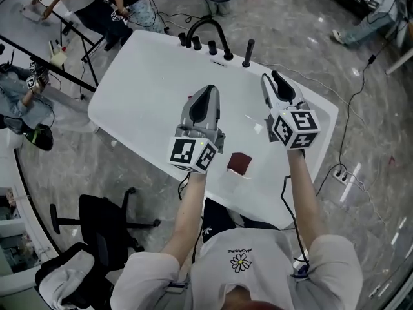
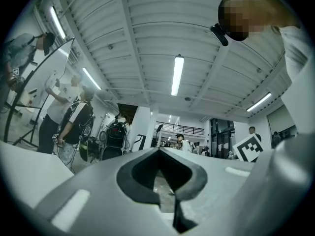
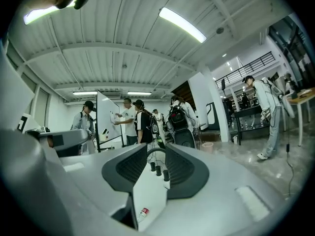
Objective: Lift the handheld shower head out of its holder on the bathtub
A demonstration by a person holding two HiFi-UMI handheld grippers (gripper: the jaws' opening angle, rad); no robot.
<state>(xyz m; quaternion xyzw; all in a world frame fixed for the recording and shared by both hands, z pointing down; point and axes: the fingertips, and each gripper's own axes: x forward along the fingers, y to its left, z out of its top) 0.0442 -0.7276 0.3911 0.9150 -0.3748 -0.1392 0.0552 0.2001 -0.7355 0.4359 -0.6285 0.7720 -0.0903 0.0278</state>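
The handheld shower head point(image 1: 248, 52) is a black upright stick at the far edge of the white bathtub point(image 1: 142, 82), to the right of the arched black spout point(image 1: 208, 26) and the black knobs point(image 1: 197, 42). Both grippers hover over the tub's near half, well short of it. My left gripper point(image 1: 208, 94) is shut and empty; its pads meet at the tip in the left gripper view point(image 2: 158, 152). My right gripper point(image 1: 275, 81) is open and empty. In the right gripper view, the spout point(image 3: 156, 153) and knobs point(image 3: 158, 170) show through its gap point(image 3: 157, 152).
A dark red object point(image 1: 240, 163) lies on the tub near the front edge, and a small red-capped bottle point(image 3: 142, 212) lies below the right gripper. A black office chair point(image 1: 106, 221) stands at the left. A power strip point(image 1: 340, 175) and cables lie on the floor at the right. People stand beyond.
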